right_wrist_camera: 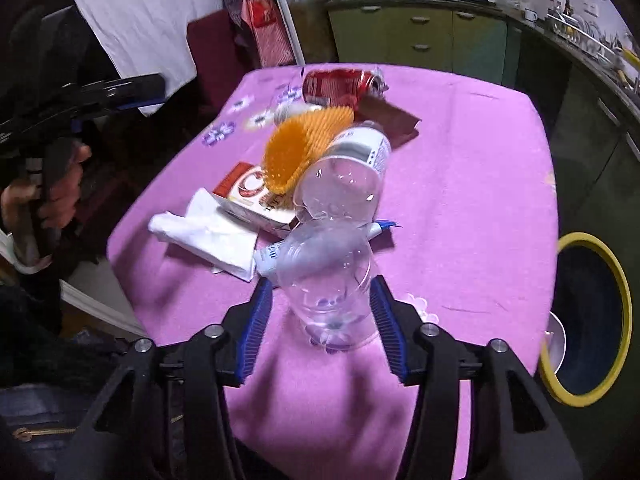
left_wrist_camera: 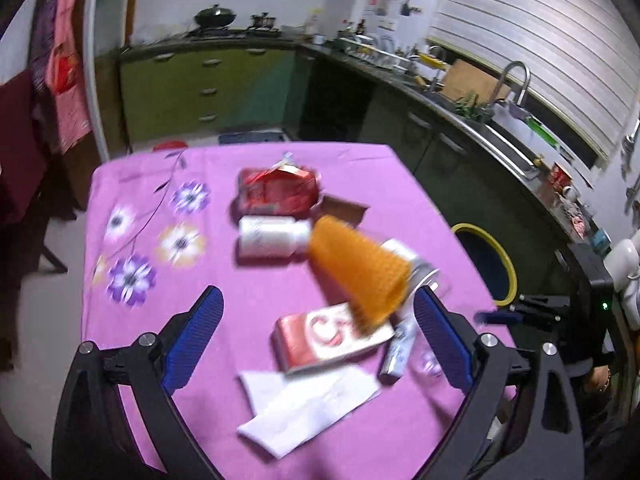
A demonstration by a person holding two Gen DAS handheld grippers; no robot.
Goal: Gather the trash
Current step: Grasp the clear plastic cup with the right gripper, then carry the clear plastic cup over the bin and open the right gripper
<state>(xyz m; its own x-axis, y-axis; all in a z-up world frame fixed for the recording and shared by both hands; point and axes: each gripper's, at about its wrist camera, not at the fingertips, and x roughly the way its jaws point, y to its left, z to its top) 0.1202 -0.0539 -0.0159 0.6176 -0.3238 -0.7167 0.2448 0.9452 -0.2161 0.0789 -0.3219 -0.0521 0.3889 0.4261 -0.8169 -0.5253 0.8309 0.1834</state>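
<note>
Kitchen: green cabinets (left_wrist_camera: 208, 80), steel sink (left_wrist_camera: 508, 136), slatted blind (left_wrist_camera: 552, 40).

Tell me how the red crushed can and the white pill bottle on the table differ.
The red can is dented and crumpled; the white bottle keeps a smooth, intact shape. The can is red with a torn silver end; the bottle is plain white with faint print. The can lies nearer the table's far edge, and the bottle lies just in front of it, closer to the orange mesh cone. Both lie on their sides on the purple tablecloth.
</note>
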